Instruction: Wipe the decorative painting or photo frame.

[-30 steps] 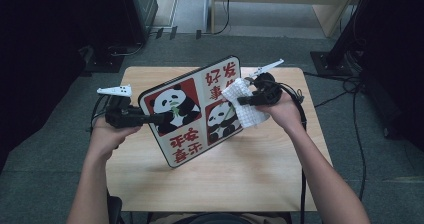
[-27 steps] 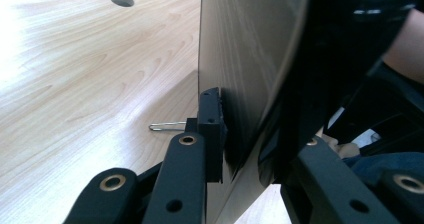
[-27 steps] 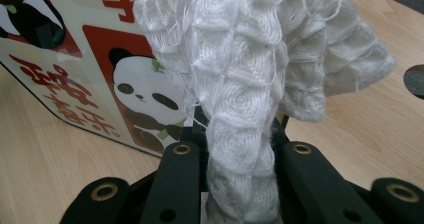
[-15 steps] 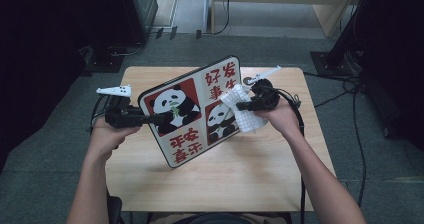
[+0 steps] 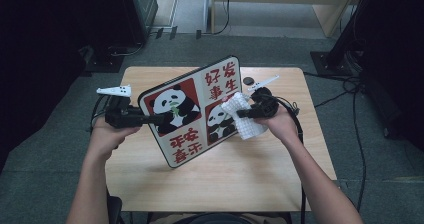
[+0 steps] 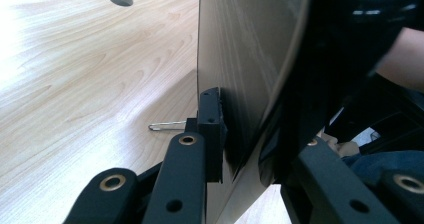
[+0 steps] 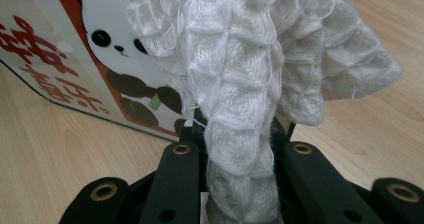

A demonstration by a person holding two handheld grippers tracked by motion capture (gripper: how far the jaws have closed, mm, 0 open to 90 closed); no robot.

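Panda board point(image 5: 192, 114) is standing tilted on its lower edge on the table point(image 5: 240, 169), printed face toward you, because your left gripper point(image 5: 131, 118) is clamping its fingers on the board's left edge to brace it. Your right gripper point(image 5: 250, 111) is pinching the white waffle-weave cloth point(image 5: 242, 116) against the lower-right panda, so you are positioned for wiping.

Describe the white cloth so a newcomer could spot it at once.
Start at the wooden table, where the panda board stands tilted. At the board's right edge, the right claw is shut on the white cloth. Its waffle weave and plain white set it apart.
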